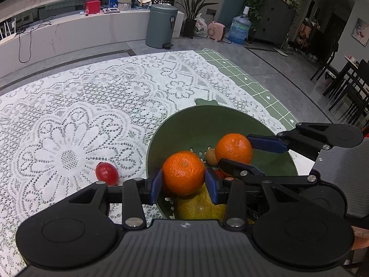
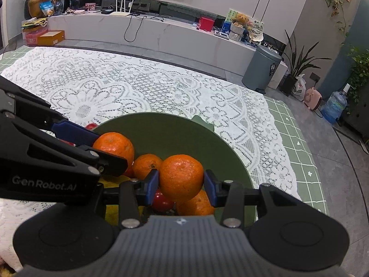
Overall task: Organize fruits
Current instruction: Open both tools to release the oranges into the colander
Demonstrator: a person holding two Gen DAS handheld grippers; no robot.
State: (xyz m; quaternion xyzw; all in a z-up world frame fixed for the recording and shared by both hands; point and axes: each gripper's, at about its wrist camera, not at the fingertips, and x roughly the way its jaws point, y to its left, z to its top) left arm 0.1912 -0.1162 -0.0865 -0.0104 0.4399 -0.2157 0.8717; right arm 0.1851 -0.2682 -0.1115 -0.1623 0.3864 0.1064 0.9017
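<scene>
Fruit is gathering in a green colander bowl point(image 1: 230, 120) that sits on a lace-covered tabletop point(image 1: 80, 106), near its right-hand edge where a green checked cloth point(image 1: 253, 85) shows beneath the lace.

The left hand-held gripper point(image 1: 183, 182) is clamped on a mandarin point(image 1: 183, 173), its blue pads pressed against either side of the fruit, and it hangs over the near rim of the bowl. The right hand-held gripper point(image 2: 181, 185) grips a second mandarin point(image 2: 181, 177) the same way, further in over the bowl. From the left wrist view this second mandarin point(image 1: 233, 149) shows just beyond and to the right of the first, with the right gripper's blue fingers point(image 1: 267, 142) on it. From the right wrist view the left gripper's mandarin point(image 2: 114, 146) sits to the left, near the bowl's rim.

Down in the bowl lie a large yellow-green fruit point(image 1: 198, 204), a small brownish fruit point(image 1: 211, 157), two more mandarins, one point(image 2: 146, 165) behind and one point(image 2: 196, 204) below the right gripper's load, and a red tomato-like fruit point(image 2: 162, 202). Small drain holes dot the bowl's floor.

One small red fruit point(image 1: 106, 173) rests on the lace just outside the bowl's left side, apart from the rest.

Beyond the tabletop stand a grey pedal bin point(image 1: 161, 25), a potted plant point(image 1: 193, 7) and a blue water jug point(image 1: 239, 28) on the tiled floor.
</scene>
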